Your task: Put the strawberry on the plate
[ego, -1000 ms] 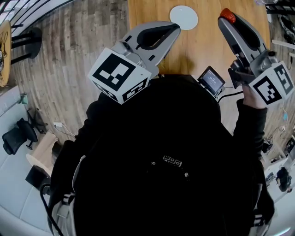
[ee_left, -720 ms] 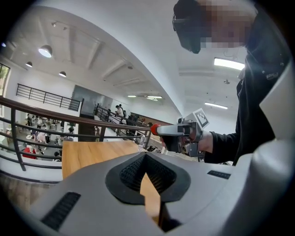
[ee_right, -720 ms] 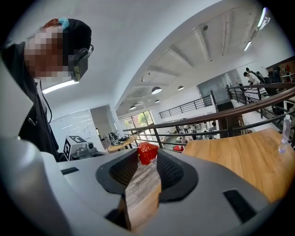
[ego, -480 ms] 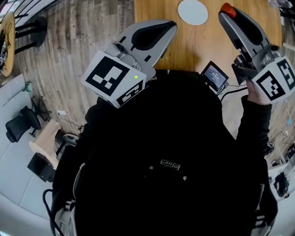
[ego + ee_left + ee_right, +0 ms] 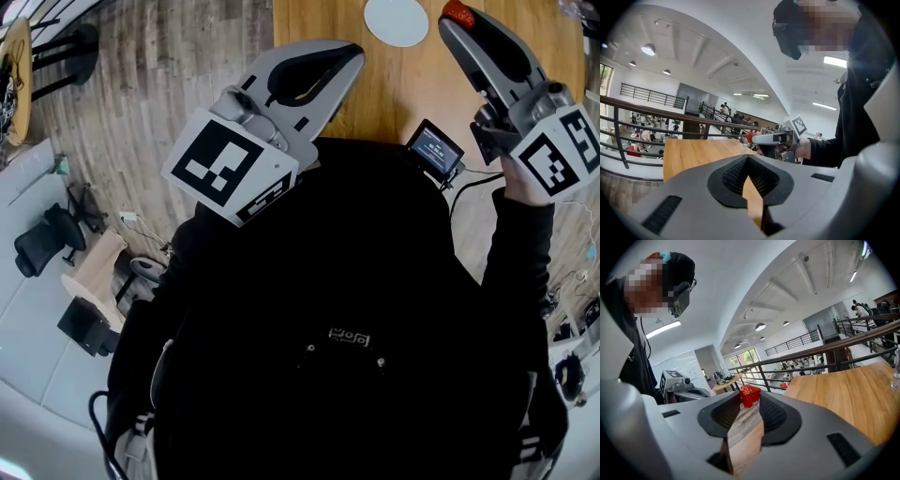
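Observation:
A red strawberry (image 5: 457, 12) is pinched at the tips of my right gripper (image 5: 460, 21), which is held above the wooden table (image 5: 394, 89). In the right gripper view the strawberry (image 5: 750, 395) sits between the two black pads (image 5: 774, 412). A round white plate (image 5: 396, 21) lies on the table at the top edge, just left of the strawberry. My left gripper (image 5: 353, 54) is shut with nothing in it and hangs over the table's left part. The left gripper view shows the right gripper (image 5: 772, 139) holding the strawberry (image 5: 750, 137).
A small device with a lit screen (image 5: 434, 150) and a cable sits at the table's near edge. The person's dark torso (image 5: 347, 319) fills the lower head view. A wooden floor (image 5: 141, 103) and chairs (image 5: 42, 239) lie to the left. A railing (image 5: 820, 357) runs behind the table.
The right gripper with the strawberry has drawn a little nearer the plate and towards the top edge. The whole view has shifted slightly. The left gripper has hardly moved.

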Action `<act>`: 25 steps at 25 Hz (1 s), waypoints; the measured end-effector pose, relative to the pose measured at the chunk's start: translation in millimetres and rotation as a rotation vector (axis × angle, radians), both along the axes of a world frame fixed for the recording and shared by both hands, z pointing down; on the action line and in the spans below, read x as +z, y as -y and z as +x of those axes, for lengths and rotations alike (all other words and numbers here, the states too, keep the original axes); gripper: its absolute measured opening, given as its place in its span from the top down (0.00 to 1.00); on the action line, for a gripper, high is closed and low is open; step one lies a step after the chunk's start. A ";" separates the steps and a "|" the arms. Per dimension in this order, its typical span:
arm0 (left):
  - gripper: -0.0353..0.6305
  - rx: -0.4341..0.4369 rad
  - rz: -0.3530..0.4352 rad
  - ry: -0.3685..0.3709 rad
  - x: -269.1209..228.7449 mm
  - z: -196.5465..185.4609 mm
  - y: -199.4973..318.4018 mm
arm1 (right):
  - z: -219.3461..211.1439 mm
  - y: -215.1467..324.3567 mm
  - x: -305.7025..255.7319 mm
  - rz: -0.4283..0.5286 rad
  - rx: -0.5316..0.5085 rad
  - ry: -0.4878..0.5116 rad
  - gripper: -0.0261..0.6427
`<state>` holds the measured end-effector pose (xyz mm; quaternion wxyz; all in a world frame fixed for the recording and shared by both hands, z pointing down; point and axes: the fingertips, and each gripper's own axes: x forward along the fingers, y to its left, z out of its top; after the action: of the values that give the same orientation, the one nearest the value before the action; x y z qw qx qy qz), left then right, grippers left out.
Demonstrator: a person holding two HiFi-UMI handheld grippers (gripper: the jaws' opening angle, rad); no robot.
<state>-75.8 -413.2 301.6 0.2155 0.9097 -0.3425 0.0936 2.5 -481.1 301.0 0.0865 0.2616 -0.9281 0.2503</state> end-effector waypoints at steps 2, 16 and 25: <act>0.95 -0.006 -0.010 0.004 6.8 -0.6 0.2 | -0.6 3.8 7.9 0.002 -0.007 -0.007 0.75; 0.95 -0.052 -0.074 -0.014 27.2 2.6 -10.8 | 1.3 22.6 38.5 -0.002 -0.043 -0.051 0.75; 0.95 -0.068 -0.099 -0.051 20.8 7.2 -16.7 | -4.7 26.5 46.0 -0.012 -0.076 -0.083 0.75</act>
<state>-68.6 -396.4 322.4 0.2720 0.8879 -0.3623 0.0798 -2.3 -507.6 347.0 0.1361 0.2357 -0.9315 0.2413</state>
